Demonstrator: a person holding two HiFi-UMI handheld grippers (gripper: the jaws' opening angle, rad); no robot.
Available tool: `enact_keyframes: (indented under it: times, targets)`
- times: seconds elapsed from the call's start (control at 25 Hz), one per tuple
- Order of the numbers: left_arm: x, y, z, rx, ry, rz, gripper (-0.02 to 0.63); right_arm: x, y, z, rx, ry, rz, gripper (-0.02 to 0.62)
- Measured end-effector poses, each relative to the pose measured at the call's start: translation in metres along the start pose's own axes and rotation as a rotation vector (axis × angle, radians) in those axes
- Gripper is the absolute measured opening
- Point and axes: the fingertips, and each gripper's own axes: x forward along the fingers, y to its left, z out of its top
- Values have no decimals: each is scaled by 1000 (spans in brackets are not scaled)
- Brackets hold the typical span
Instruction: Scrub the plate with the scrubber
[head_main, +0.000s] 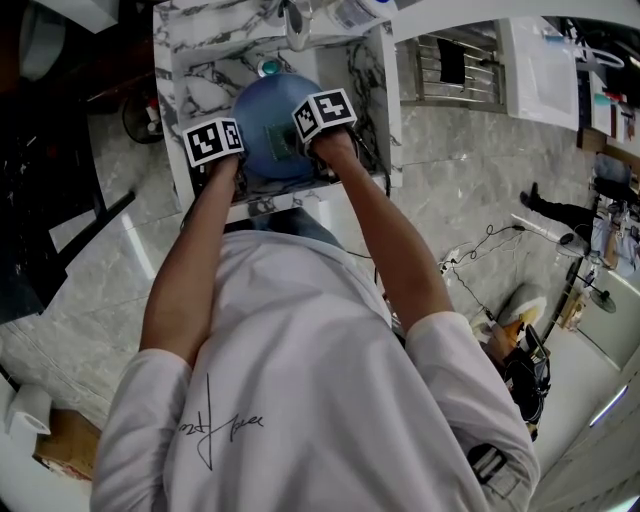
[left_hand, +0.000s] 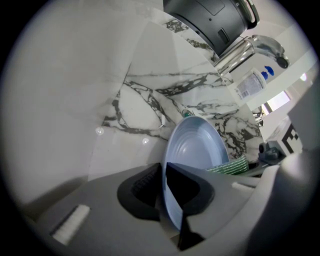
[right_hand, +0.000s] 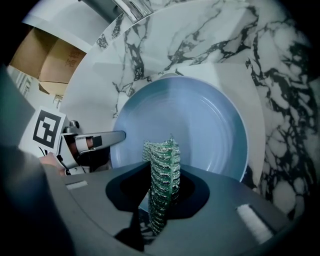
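A pale blue plate (head_main: 268, 128) is held on edge over the marble sink (head_main: 200, 75). My left gripper (left_hand: 165, 197) is shut on the plate's rim (left_hand: 192, 150), which runs up between the jaws. My right gripper (right_hand: 161, 195) is shut on a green mesh scrubber (right_hand: 162, 175) that stands up between its jaws, right in front of the plate's face (right_hand: 195, 125). In the left gripper view the scrubber (left_hand: 232, 166) shows at the plate's right edge. The left gripper (right_hand: 85, 145) shows at the plate's left in the right gripper view.
A chrome faucet (left_hand: 245, 50) and a white bottle (left_hand: 252, 82) stand at the sink's back. A dark appliance (left_hand: 215, 17) sits above them. A cardboard box (right_hand: 50, 60) lies beyond the sink's rim. Marble walls close in around the plate.
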Motion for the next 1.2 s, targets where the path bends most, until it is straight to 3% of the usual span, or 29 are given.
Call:
enact_keyframes:
  times: [0.64, 1.2]
  targets:
    - [0, 1, 2, 4, -2, -4, 83, -17, -33, -6, -11, 5, -62, 69]
    - [-3, -1, 1, 11, 0, 9, 83, -34, -62, -5, -80, 23, -187, 69]
